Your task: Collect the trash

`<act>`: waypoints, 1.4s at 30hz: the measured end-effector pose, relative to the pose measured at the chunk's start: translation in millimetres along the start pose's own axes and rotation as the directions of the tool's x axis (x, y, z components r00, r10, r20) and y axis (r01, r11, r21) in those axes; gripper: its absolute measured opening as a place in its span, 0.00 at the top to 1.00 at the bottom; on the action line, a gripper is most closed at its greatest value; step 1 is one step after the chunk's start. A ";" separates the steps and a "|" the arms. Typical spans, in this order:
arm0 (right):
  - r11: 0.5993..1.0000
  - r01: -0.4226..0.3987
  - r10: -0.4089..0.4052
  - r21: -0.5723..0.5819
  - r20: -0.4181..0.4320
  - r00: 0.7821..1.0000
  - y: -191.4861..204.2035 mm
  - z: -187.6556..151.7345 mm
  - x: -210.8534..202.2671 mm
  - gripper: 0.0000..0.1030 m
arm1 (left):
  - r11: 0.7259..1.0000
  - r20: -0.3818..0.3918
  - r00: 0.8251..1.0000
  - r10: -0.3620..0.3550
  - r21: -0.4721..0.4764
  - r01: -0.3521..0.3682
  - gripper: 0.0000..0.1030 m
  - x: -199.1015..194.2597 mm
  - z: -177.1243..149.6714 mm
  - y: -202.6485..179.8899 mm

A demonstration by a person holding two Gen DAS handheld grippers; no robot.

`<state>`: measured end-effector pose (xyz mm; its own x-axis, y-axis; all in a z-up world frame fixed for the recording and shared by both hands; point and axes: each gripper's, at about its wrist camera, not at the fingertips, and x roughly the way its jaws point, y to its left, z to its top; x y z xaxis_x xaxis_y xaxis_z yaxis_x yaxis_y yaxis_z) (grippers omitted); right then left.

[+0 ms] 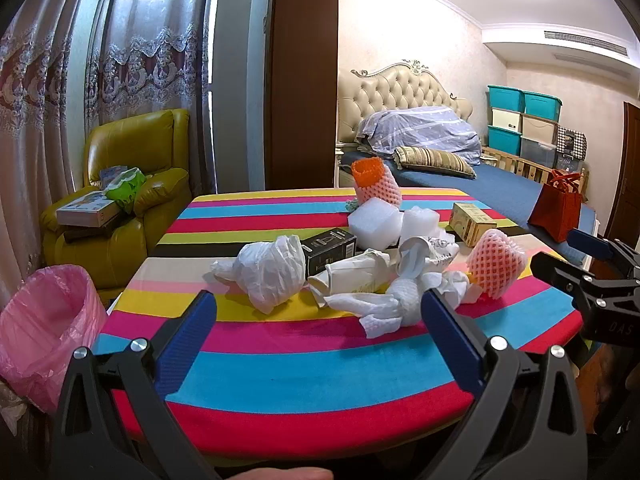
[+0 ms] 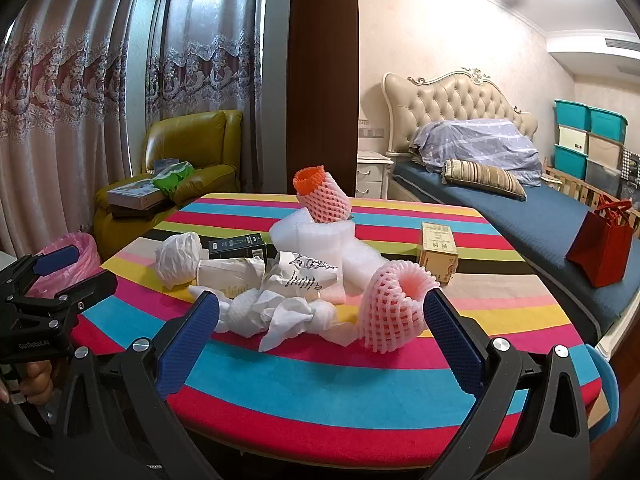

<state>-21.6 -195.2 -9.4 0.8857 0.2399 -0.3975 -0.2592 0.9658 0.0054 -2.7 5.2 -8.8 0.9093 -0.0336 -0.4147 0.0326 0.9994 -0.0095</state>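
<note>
Bedroom; round table under a striped multicolour cloth [image 1: 320,364], trash heaped mid-table. Crumpled white plastic bag [image 1: 272,270] is judged light, soft, slippery (best pinched at a bunched fold). It lies ahead of the wide-open, empty left gripper [image 1: 316,312]. Right gripper [image 2: 322,314] is likewise spread, pink foam fruit net [image 2: 394,306] just inside its right finger.

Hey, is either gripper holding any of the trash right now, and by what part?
Nothing is held. The left gripper and right gripper both have jaws wide open, short of the trash pile on the striped table.
</note>
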 end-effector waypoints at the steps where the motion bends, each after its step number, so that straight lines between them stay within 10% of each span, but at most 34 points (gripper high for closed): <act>1: 1.000 0.001 -0.001 0.000 0.000 1.000 0.4 -0.1 -0.3 0.07 | 1.000 0.000 1.000 0.000 0.000 0.000 0.04 0.0 -0.3 0.0; 42: 1.000 0.002 -0.002 0.025 -0.011 1.000 1.0 -6.6 -2.3 0.07 | 1.000 -0.049 0.999 -0.007 0.000 0.007 0.04 1.2 -2.1 0.8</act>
<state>-26.4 -195.5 -14.5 0.8820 0.2367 -0.4076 -0.2474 0.9685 0.0270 -2.4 5.9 -11.2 0.8876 -0.0400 -0.4589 0.0385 0.9992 -0.0127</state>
